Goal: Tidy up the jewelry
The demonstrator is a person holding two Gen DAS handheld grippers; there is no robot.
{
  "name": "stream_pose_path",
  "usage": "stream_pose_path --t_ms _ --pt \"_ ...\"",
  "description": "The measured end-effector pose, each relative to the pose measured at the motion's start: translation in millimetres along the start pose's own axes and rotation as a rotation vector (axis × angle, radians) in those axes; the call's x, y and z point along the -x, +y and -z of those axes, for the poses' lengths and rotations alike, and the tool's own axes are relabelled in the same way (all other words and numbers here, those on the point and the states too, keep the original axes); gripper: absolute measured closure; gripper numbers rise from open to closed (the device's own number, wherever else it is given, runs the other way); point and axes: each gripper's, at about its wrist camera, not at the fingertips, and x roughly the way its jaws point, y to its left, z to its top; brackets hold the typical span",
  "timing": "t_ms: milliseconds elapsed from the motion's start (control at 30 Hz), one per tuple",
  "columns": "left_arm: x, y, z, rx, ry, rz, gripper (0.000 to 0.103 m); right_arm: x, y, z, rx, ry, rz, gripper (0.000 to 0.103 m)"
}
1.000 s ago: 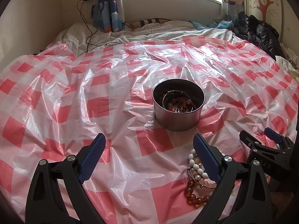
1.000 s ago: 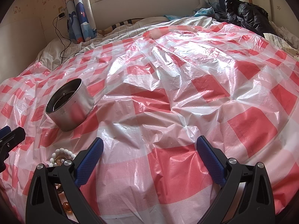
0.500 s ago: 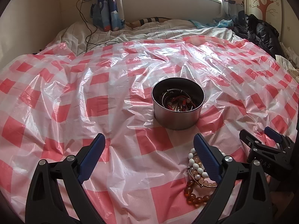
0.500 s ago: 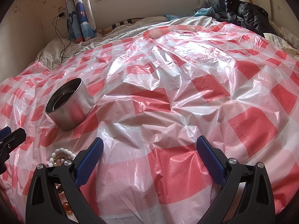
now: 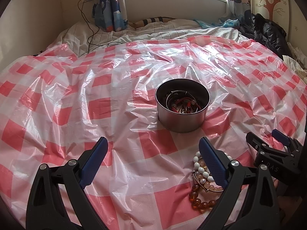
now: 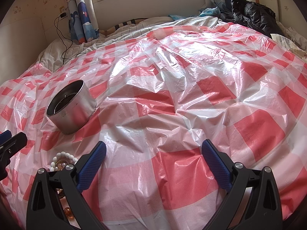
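Bracelets (image 5: 203, 180) heaped on the checked plastic sheet (image 5: 76, 105), right under and beside the right-hand finger (image 5: 213, 164) of the left gripper (image 5: 152, 161); white beads nearest that blue pad, amber beads lower down, a thin metal bangle lying across the pile. Not between the fingers: spread wide, gripping nothing, only bare sheet in the gap. From the right wrist view, same bracelets (image 6: 64, 160) seen just left of the right gripper (image 6: 153, 161), partly hidden behind its left finger (image 6: 92, 164); fingers spread wide too, holding nothing, open sheet between them. Right gripper (image 5: 276, 149) also visible at the right edge of the left view, close beside the pile. Farther out, round metal tin (image 5: 182, 109) standing upright on the sheet, apart from the pile, with a bangle and red and dark cords already inside. Beyond that, rumpled bedding (image 5: 134, 32), black jacket (image 5: 268, 30) at the far right, curtain (image 5: 109, 5) and charger cable (image 5: 90, 25) by the wall.
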Motion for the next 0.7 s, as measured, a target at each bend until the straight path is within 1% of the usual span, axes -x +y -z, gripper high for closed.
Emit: stream_pose_path --t_ms 67,200,700 --pt "0.1 0.4 -2.1 0.000 0.001 -0.002 0.011 0.0 0.0 -0.1 0.000 0.000 0.000 0.007" --pt "-0.6 -1.9 5.8 -0.004 0.005 -0.002 0.011 -0.2 0.1 -0.3 0.000 0.000 0.000 0.007" --pt "-1.6 -1.5 2.7 -0.004 0.006 -0.002 0.011 -0.7 0.2 -1.4 0.001 0.001 0.001 0.007"
